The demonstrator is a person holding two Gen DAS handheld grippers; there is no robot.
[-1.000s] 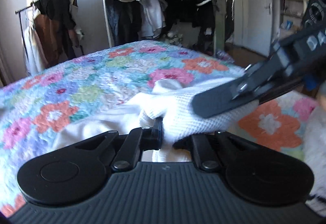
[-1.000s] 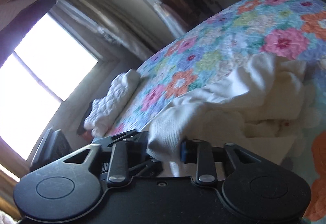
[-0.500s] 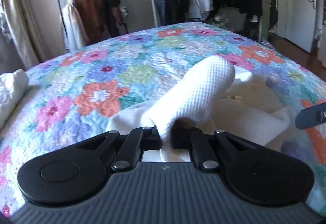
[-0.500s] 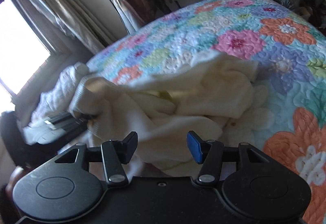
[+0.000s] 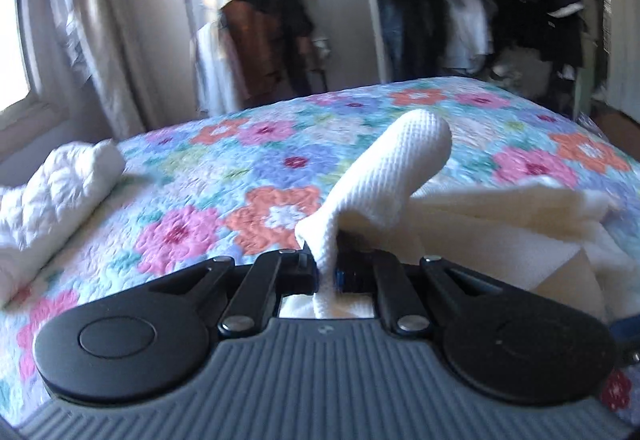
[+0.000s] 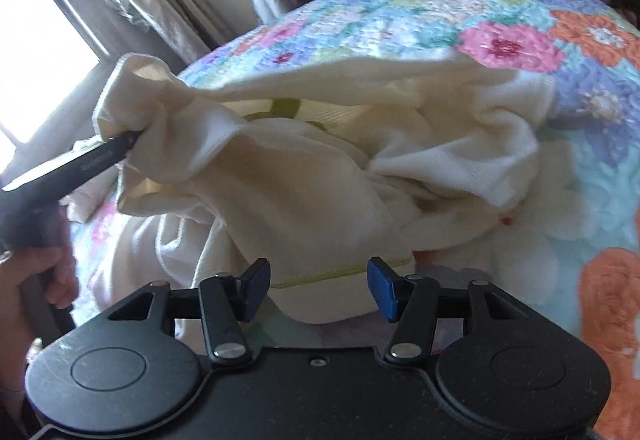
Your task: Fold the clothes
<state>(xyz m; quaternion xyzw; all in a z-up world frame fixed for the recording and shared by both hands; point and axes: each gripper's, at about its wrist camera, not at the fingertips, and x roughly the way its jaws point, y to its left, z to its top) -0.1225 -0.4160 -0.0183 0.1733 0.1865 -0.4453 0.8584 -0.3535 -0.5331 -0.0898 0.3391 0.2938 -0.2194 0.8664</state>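
A cream garment point(image 5: 384, 175) is pinched by the left hand-held gripper point(image 5: 326, 272) above the floral bed point(image 5: 208, 199); the right hand-held gripper point(image 6: 318, 286) is held wide, empty, near the garment.

The left tool point(image 5: 325, 272) is built on a grey ribbed body, on which two round black discs are mounted, each joined to a black link arm fixed by a silver screw. A small pale mark is stamped at the middle of the ribbed edge. The right tool point(image 6: 318, 288) is carried on a smooth black body with the same round discs, link arms and silver screws; its fingers point(image 6: 382, 290) are faced with blue pads. Seen from the right wrist, pale lettering is printed along the left tool's black finger, and a hand point(image 6: 36, 280) is seen around its grip.
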